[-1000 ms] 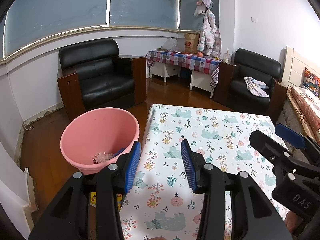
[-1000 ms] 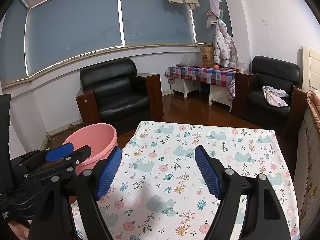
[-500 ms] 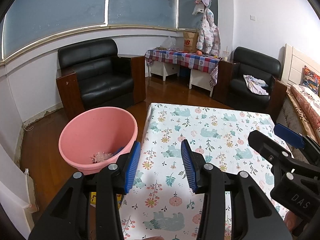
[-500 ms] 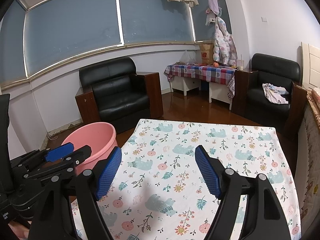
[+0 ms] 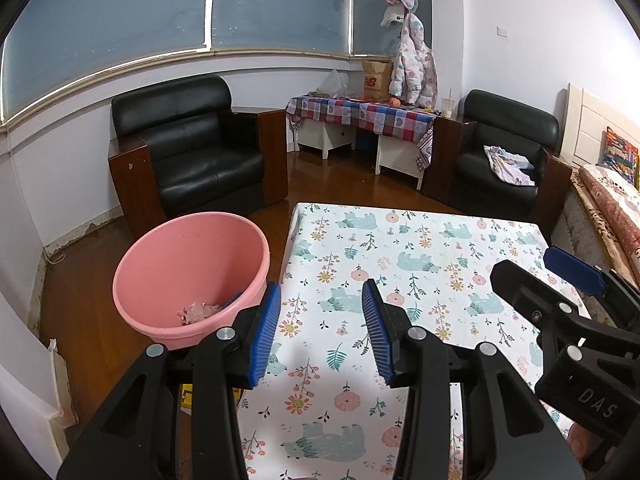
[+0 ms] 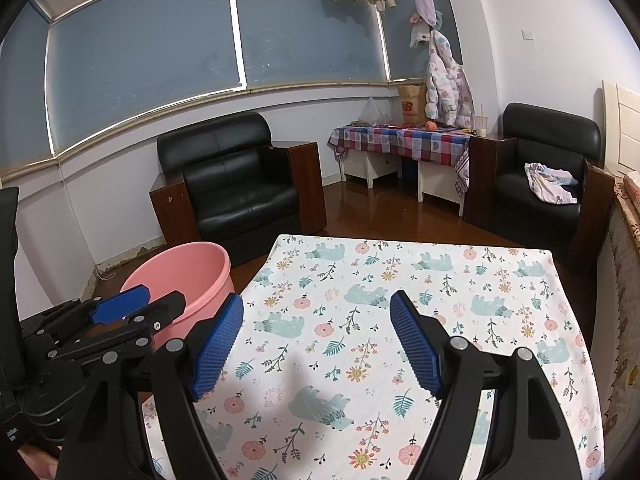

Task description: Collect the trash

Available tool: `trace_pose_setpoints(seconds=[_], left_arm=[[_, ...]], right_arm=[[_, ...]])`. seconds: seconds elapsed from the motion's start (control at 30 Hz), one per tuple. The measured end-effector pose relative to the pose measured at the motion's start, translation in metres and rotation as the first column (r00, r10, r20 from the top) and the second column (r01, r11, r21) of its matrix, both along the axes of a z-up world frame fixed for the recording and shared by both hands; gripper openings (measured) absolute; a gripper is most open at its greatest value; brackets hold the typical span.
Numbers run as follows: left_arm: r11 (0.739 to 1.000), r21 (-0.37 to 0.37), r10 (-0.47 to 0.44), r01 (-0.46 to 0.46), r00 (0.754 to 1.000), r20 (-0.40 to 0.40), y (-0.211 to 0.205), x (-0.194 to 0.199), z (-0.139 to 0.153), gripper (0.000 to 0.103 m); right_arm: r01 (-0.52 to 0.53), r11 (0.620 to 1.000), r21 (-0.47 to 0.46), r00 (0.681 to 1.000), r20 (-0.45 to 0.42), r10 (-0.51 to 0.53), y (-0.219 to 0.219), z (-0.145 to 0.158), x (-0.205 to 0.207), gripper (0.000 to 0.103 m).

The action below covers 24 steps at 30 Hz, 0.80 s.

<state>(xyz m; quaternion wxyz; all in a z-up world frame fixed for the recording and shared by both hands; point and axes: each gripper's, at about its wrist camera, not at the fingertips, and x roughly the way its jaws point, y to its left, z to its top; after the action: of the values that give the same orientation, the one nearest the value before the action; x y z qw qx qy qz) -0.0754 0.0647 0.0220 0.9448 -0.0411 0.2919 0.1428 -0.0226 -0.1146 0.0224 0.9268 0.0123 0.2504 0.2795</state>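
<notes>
Left gripper [image 5: 320, 332]: mine, jaws apart, nothing between the blue pads [image 5: 264, 336]. It hangs over the near left edge of the table [image 5: 420, 248], beside the tub [image 5: 188, 272].

Right gripper [image 6: 318, 344]: mine, jaws spread wide, empty. It hangs over the near part of the table, to the right of the left gripper; each gripper shows at the edge of the other's view.

Tub: pink, round, plastic, on the wood floor [image 5: 76, 280], just beside the table's left edge. Inside, at the bottom: trash [image 5: 200, 312], a crumpled pale pink scrap, with a bit of something blue next to it that I cannot make out.

Table: covered by a white cloth printed with teal bears, pink flowers and leaves.

Armchair [image 5: 200, 148]: black leather, wooden sides, against the wall behind the tub.

Second armchair [image 5: 504, 156]: black, far right, a crumpled light cloth [image 5: 506, 164] on its seat.

Side table [image 5: 360, 112]: between the two armchairs, checked cover, a paper bag [image 5: 376, 76] and small items on top.

Jacket [image 5: 412, 64]: pale, printed, hanging above the side table.

Windows [image 5: 160, 12]: blue-grey panes along the far wall, a light garment hanging at the top.
</notes>
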Motion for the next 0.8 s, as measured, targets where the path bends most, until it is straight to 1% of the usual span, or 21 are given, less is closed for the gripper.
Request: trace_pose_setpoints(seconds=[0.8], left_arm=[[1.0, -0.005, -0.011, 0.011, 1.0, -0.012, 0.0027, 0.0031, -0.0038, 0.043]], right_arm=[[0.006, 1.0, 0.0, 1.0, -0.017, -0.006, -0.0026, -0.0098, 0.0011, 0.074]])
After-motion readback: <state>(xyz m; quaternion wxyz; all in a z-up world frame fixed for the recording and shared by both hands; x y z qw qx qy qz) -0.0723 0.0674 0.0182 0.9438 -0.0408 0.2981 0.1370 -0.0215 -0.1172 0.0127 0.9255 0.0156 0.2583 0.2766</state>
